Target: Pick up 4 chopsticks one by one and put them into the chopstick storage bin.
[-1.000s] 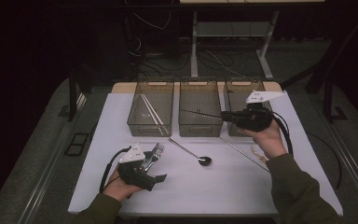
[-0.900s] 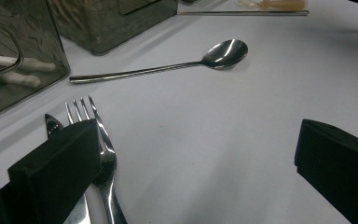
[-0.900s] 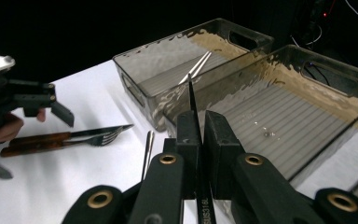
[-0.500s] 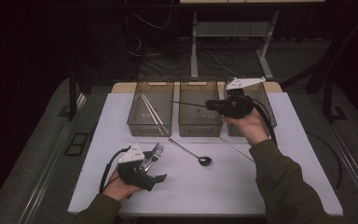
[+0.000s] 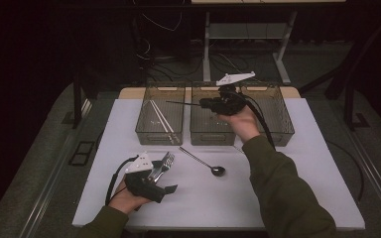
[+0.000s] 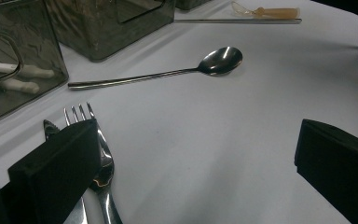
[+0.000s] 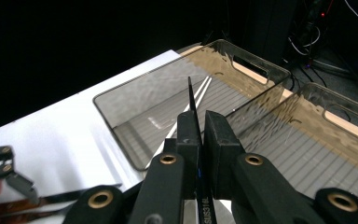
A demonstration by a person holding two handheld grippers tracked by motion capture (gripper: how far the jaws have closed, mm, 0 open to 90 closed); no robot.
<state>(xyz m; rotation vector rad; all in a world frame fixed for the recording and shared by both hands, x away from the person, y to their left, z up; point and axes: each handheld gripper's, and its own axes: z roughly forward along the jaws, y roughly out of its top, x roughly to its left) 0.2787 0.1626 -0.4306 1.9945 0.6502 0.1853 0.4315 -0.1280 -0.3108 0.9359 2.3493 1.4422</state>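
Clearly, the work is sorting cutlery into bins, and the left bin (image 5: 160,115), which holds pale chopsticks (image 5: 159,117), serves as landmark. In front of this bin the left gripper (image 5: 164,178) rests on the table (image 5: 278,198), its jaws wide apart and holding nothing, one jaw over a fork (image 6: 98,154). Right of the fork lies a spoon (image 5: 204,162). Above the middle bin (image 5: 211,119), right of the left bin, the right gripper (image 7: 199,128) is closed tight on a thin dark chopstick (image 7: 192,100) that points toward the left bin. Because the grip is near one end, the stick could swing and hit a bin wall.
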